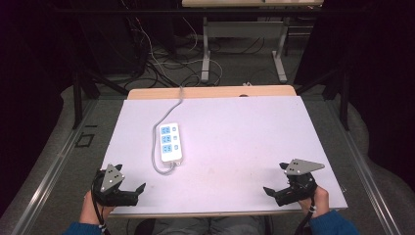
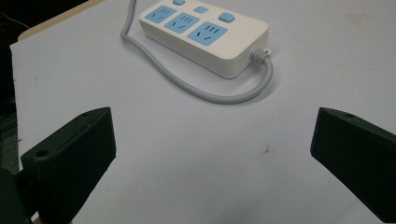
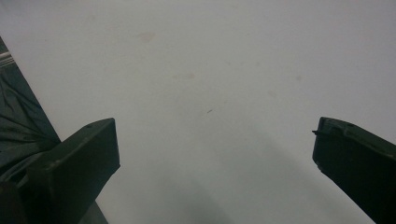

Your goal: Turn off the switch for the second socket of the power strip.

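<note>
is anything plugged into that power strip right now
No. All three blue sockets on the power strip are empty; its grey cord loops beside it on the white table.

- The surface [image 1: 244, 132] is a pale white board laid on a light wooden top, whose far edge shows as a strip beyond the board.
- Grey carpeted floor [image 1: 244, 68] lies beyond it, strewn with tangled black and white cables [image 1: 156, 61].
- A second table [image 1: 244, 29] stands farther back on grey metal legs, with a light wooden top.
- Both sides of the room fall into darkness.
- Metal rails [image 1: 54, 171] run along the floor at either side.
</note>
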Demonstrator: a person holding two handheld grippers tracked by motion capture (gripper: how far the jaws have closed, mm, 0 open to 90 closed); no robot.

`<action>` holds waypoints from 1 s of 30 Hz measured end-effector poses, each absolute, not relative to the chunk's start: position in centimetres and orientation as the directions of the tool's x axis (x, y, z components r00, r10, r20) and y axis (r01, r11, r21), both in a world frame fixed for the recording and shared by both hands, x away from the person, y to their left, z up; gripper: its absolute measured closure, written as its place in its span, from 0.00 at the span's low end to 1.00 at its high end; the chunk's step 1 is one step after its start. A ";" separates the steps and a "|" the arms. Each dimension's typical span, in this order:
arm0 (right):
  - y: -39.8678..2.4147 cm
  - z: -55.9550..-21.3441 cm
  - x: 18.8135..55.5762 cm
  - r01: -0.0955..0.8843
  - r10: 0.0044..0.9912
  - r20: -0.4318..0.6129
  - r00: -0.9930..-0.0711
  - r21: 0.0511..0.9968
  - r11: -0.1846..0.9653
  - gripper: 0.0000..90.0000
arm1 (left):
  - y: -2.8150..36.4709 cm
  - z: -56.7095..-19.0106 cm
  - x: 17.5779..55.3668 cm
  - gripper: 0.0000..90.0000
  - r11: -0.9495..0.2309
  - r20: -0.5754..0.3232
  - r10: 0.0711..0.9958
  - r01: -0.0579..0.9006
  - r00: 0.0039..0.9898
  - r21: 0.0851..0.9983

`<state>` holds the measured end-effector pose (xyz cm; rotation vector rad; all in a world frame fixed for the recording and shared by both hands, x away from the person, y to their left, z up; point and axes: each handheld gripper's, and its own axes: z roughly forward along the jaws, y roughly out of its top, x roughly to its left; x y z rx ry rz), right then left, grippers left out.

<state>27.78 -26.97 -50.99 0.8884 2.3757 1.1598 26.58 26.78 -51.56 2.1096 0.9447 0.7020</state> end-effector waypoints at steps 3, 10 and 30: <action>-27.0 -50.9 27.7 0.385 0.671 -0.039 -0.741 0.793 0.471 0.00 | 26.7 -51.5 26.5 0.00 -0.457 0.160 0.800 0.416 0.578 0.786; -26.9 -51.0 27.7 0.393 0.678 -0.031 -0.735 0.795 0.462 0.00 | 26.8 -51.0 26.6 0.00 -0.461 0.178 0.808 0.415 0.561 0.784; -26.9 -51.1 27.8 0.394 0.679 -0.037 -0.733 0.791 0.468 0.00 | 26.7 -49.5 29.1 0.00 -0.366 0.099 0.852 0.449 0.514 0.815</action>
